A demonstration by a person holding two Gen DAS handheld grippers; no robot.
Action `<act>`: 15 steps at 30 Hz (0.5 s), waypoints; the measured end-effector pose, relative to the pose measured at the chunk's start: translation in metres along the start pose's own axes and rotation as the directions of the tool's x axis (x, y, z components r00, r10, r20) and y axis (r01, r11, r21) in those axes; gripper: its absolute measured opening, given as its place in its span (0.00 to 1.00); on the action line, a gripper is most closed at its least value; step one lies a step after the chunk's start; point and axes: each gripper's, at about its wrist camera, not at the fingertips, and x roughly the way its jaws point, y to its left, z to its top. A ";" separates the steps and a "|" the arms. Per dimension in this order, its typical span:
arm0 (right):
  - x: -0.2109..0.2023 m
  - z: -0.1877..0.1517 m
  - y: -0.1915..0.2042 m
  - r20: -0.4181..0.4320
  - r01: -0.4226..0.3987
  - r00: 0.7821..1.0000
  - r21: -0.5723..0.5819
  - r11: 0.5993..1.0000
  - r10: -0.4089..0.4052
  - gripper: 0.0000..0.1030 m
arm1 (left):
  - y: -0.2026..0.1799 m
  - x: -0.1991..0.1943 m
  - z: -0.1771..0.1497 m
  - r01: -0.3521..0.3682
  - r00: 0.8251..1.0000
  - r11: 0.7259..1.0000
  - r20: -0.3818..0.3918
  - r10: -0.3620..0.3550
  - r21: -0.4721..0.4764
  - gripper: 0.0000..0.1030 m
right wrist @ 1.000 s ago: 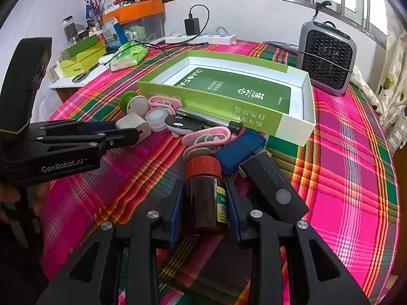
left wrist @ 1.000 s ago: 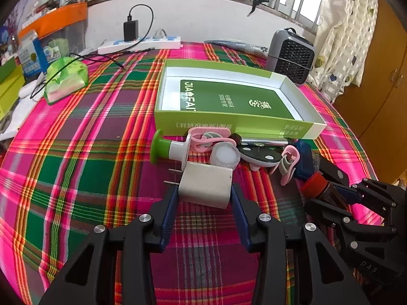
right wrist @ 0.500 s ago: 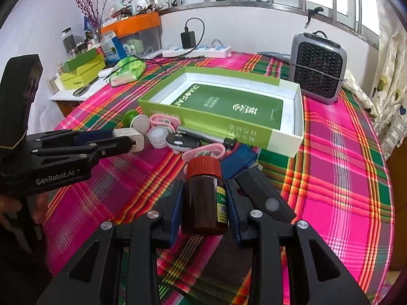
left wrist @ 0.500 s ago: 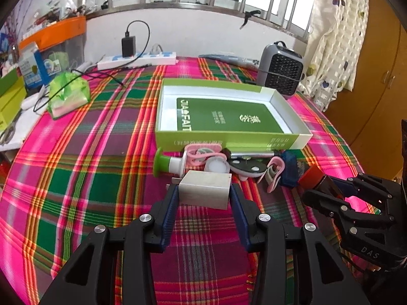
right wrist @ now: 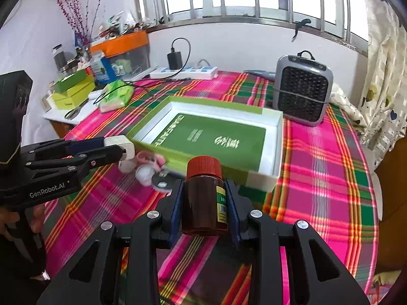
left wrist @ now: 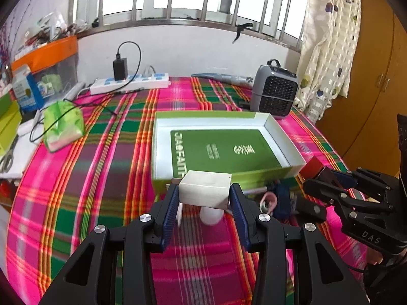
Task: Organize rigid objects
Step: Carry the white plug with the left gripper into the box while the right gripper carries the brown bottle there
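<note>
Gripping: left gripper point(left wrist: 204, 200) clamped on white charger point(left wrist: 204, 190); right gripper point(right wrist: 203, 203) clamped on brown bottle point(right wrist: 203, 198).

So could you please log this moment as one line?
left tongs: shut on white charger | right tongs: shut on brown bottle | green box: empty | both lifted

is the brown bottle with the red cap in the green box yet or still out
Out. The brown bottle sits clamped between the right gripper pads, on the near side of the green box, whose inside holds only a green printed sheet.
</note>
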 end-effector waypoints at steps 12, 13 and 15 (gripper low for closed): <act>0.037 0.036 -0.033 -0.035 0.070 0.997 0.055 0.996 -0.068 0.32 | 0.009 0.035 0.038 -0.002 1.000 1.000 -0.007 0.002 0.013 0.39; 0.040 0.038 -0.035 -0.040 0.075 0.997 0.058 0.995 -0.072 0.32 | 0.011 0.040 0.041 0.000 1.000 1.000 -0.009 0.000 0.008 0.39; 0.049 0.043 -0.040 -0.053 0.080 0.996 0.063 0.995 -0.077 0.32 | 0.013 0.048 0.046 -0.004 1.000 1.000 -0.018 0.004 0.005 0.39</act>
